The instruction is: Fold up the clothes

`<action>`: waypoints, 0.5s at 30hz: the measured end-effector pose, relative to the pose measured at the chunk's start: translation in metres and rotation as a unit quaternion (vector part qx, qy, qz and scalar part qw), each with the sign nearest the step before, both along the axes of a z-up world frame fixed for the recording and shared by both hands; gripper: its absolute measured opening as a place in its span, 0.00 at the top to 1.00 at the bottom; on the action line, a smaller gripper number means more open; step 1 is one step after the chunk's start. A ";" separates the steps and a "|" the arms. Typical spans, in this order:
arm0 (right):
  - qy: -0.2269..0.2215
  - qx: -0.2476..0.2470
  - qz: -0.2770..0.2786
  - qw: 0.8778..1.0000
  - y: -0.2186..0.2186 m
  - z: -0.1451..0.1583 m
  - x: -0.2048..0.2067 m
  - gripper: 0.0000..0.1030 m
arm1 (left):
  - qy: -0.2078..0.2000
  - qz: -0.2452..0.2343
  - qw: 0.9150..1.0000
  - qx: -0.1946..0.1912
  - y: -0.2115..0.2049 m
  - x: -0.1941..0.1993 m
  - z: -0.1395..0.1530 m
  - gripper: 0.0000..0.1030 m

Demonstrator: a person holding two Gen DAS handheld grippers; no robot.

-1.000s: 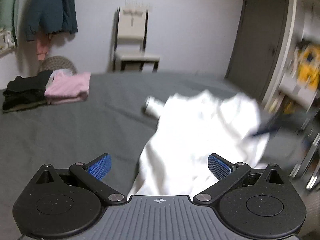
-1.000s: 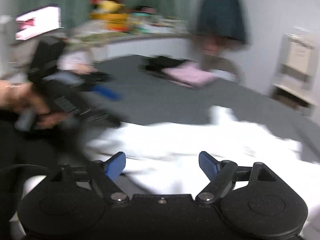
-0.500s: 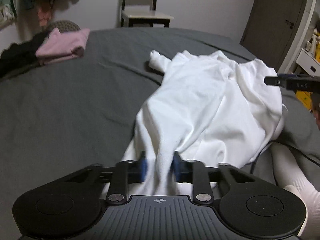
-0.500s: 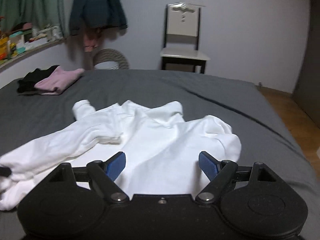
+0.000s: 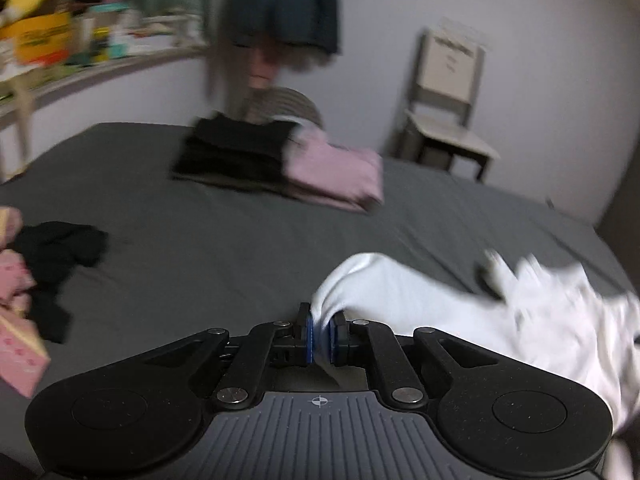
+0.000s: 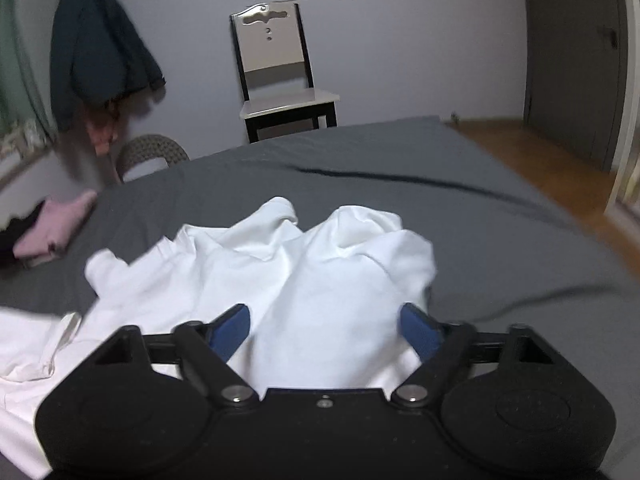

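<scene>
A crumpled white garment lies on the dark grey bed. In the left wrist view my left gripper is shut on a fold of the white garment, and the cloth trails off to the right, blurred. In the right wrist view my right gripper stands open just above the garment, with cloth lying between its blue pads but not pinched.
Folded black clothes and pink clothes sit at the bed's far side. A loose black garment and pink patterned items lie at left. A chair stands against the wall behind the bed. Wooden floor runs at right.
My left gripper shut on the white garment and has swung left, pulling the cloth with it. The right gripper stayed open and moved closer over the garment.
</scene>
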State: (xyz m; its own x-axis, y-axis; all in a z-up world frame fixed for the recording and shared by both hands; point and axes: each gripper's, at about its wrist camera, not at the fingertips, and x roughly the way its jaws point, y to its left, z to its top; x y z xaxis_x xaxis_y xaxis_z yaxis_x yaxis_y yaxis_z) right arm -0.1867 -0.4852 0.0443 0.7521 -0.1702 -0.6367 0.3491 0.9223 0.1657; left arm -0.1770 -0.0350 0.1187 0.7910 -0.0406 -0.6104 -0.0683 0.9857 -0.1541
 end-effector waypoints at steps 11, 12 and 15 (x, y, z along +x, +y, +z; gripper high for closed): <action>0.023 0.097 0.055 0.994 0.001 0.009 -0.072 0.98 | -0.016 0.129 0.991 -0.018 0.081 -0.002 0.007 0.93; 0.020 0.107 0.055 0.993 -0.001 0.014 -0.088 0.98 | -0.018 0.141 0.990 -0.010 0.089 -0.001 0.007 0.97; 0.024 0.136 0.036 0.990 -0.009 0.020 -0.129 0.98 | -0.012 0.141 0.990 -0.004 0.105 0.006 0.007 0.97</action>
